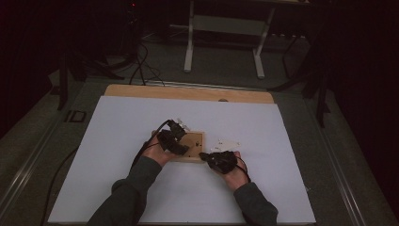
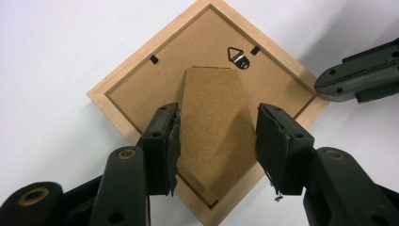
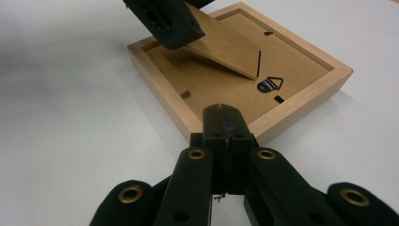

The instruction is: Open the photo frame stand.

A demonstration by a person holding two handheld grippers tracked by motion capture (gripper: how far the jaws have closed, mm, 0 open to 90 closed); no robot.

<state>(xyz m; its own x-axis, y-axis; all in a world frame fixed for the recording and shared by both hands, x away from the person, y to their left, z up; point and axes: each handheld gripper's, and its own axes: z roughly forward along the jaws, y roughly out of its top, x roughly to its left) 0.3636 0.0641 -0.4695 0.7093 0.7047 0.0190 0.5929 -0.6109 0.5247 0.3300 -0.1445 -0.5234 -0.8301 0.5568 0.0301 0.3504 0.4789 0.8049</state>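
Frame (image 2: 141, 84) face-down on the white table (image 1: 117, 179), stand flap (image 2: 211, 127) raised.
Light, stiff wood; the thin flap looks fragile, so hold its edges. Left gripper (image 2: 216, 141) straddles the flap, jaws apart; right gripper (image 3: 225, 123), jaws together, presses the frame's rim.

1. Left gripper (image 2: 217, 141): jaws spread wide apart, pointing down and forward, held by the left hand (image 1: 155, 151).
2. Right gripper (image 3: 225, 123): jaws pressed together, empty, held low by the right hand (image 1: 234, 173).
3. Both forearms reach in from below.
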